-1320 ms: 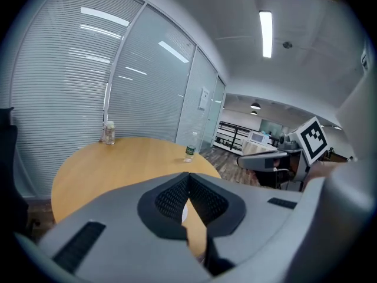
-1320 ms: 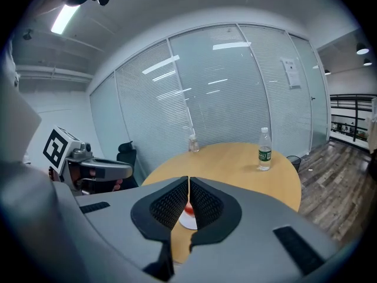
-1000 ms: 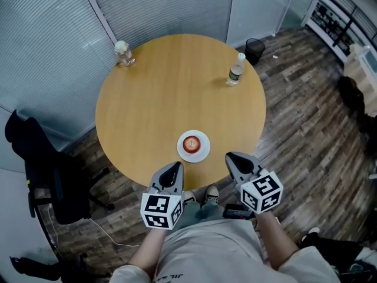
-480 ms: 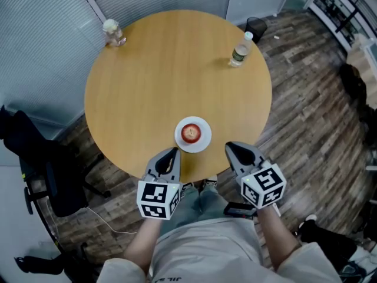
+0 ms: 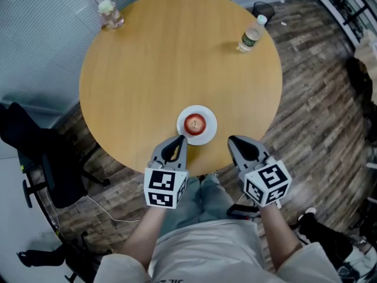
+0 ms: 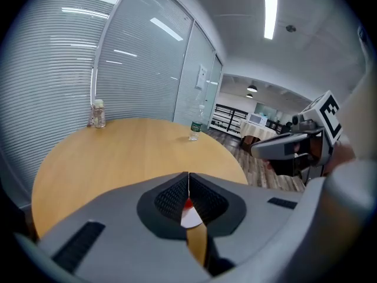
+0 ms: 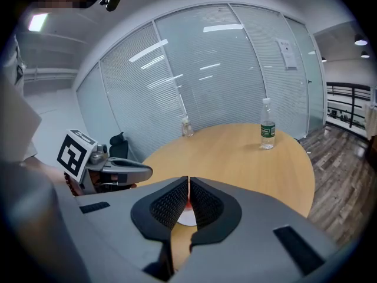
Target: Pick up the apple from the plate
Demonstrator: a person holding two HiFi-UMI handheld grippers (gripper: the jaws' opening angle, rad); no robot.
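A red apple sits on a small white plate near the front edge of the round wooden table. My left gripper hangs just short of the plate's left front, shut and holding nothing. My right gripper is to the plate's right front, also shut and holding nothing. In the left gripper view the closed pads hide all but a red sliver of the apple and a bit of plate. The right gripper view shows the same past its own gripper.
A clear bottle with a green label stands at the table's far right, a small jar at its far left. A black office chair stands left of the table, a black bin behind it on the plank floor.
Both grippers have come down and forward to the table's front edge, closer to the plate. Both stayed shut. The apple and plate have not moved on the table.
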